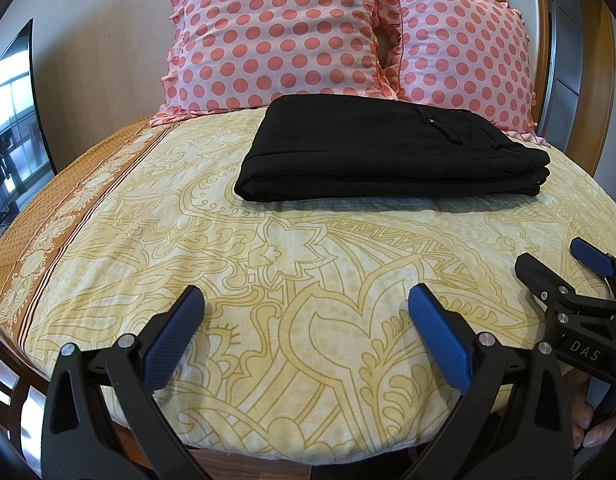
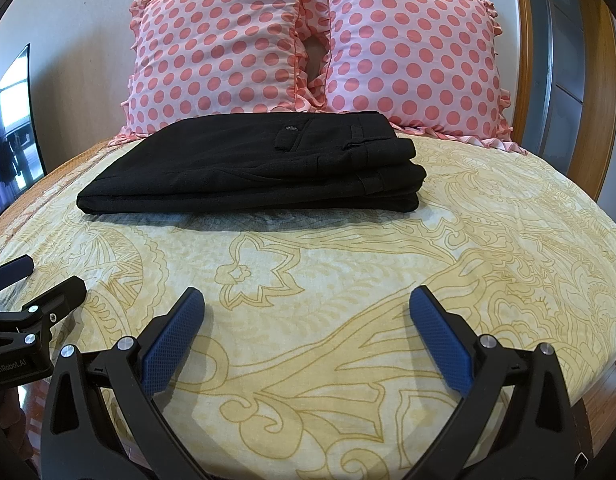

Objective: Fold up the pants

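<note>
black woven pants [image 2: 252, 164] lie folded in a flat layered rectangle on my bed's paisley cotton sheet [image 2: 348, 264]. my left tongs [image 1: 306, 302] and right tongs [image 2: 307, 304] gape empty.

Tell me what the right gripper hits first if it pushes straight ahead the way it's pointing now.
Probably the folded black pants. The right gripper is open and empty over the yellow bedsheet, with only bare sheet before the pants' near edge. If it's angled downward, it would touch the sheet first; depth is unclear. The polka-dot pillows lie beyond.

Two polka-dot pillows [image 2: 308, 44] on patterned bedsheet [image 2: 488, 240]
</note>
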`<state>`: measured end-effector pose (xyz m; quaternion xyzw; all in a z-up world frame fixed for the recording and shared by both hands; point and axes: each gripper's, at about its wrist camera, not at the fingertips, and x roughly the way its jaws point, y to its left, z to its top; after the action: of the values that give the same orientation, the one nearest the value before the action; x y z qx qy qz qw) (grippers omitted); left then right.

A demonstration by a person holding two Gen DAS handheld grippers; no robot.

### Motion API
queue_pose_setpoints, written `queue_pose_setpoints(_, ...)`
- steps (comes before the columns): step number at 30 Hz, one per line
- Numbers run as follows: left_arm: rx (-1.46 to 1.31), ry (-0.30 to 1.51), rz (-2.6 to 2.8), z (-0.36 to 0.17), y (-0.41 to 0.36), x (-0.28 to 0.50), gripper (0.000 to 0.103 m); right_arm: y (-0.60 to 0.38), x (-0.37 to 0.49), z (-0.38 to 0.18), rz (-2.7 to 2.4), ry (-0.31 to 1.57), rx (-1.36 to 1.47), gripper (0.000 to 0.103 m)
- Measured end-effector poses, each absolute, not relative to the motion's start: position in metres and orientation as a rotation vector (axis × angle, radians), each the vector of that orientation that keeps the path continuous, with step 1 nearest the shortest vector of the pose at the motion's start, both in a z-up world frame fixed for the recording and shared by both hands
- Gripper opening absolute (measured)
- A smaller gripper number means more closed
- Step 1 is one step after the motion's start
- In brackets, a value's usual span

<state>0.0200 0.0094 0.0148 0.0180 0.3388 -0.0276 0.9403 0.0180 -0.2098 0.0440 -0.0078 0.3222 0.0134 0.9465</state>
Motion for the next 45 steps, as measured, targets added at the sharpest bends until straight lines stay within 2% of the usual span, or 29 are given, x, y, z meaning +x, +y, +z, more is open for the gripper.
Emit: queue_pose_setpoints(45, 0.035, 0.699, -0.054, 0.0152, 0.0136, 0.0229, 0.101, -0.2096, 0.0182, 0.0444, 0.028, 0.657, -0.016, 0.102)
